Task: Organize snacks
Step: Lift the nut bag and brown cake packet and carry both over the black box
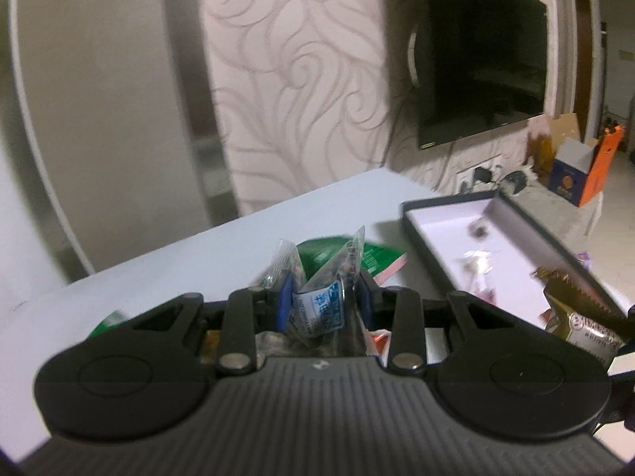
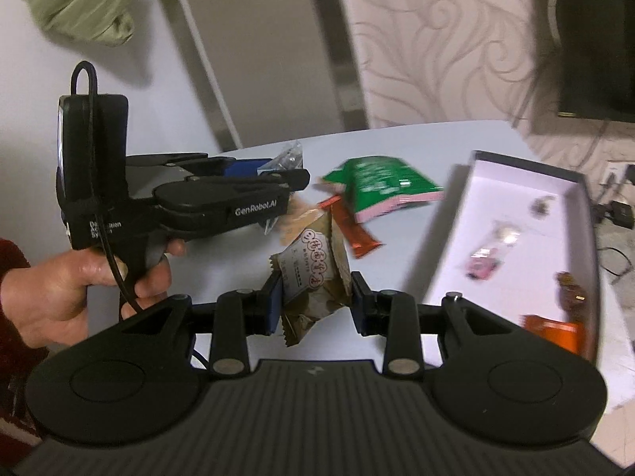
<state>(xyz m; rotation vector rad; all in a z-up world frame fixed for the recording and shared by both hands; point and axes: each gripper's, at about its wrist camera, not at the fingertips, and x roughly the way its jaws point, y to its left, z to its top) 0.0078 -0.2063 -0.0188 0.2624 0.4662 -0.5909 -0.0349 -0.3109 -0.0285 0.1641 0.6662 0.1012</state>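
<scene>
My left gripper (image 1: 323,301) is shut on a clear snack packet with a blue label (image 1: 321,297) and holds it above the white table (image 1: 178,254). It also shows in the right wrist view (image 2: 278,170), at the left, with the clear packet (image 2: 287,156) sticking out. My right gripper (image 2: 315,301) is shut on a tan wrapped pastry (image 2: 313,273); the same pastry (image 1: 579,317) shows at the left view's right edge. A green snack bag (image 2: 381,182) and an orange bar (image 2: 353,230) lie on the table. The dark box with a white inside (image 2: 528,206) stands at the right.
The box (image 1: 440,230) holds a few small wrapped snacks, among them a pink one (image 2: 486,261), a brown one (image 2: 569,293) and an orange one (image 2: 551,329). A wall-mounted TV (image 1: 480,51) hangs behind. Cardboard boxes (image 1: 583,170) stand on the floor at the far right.
</scene>
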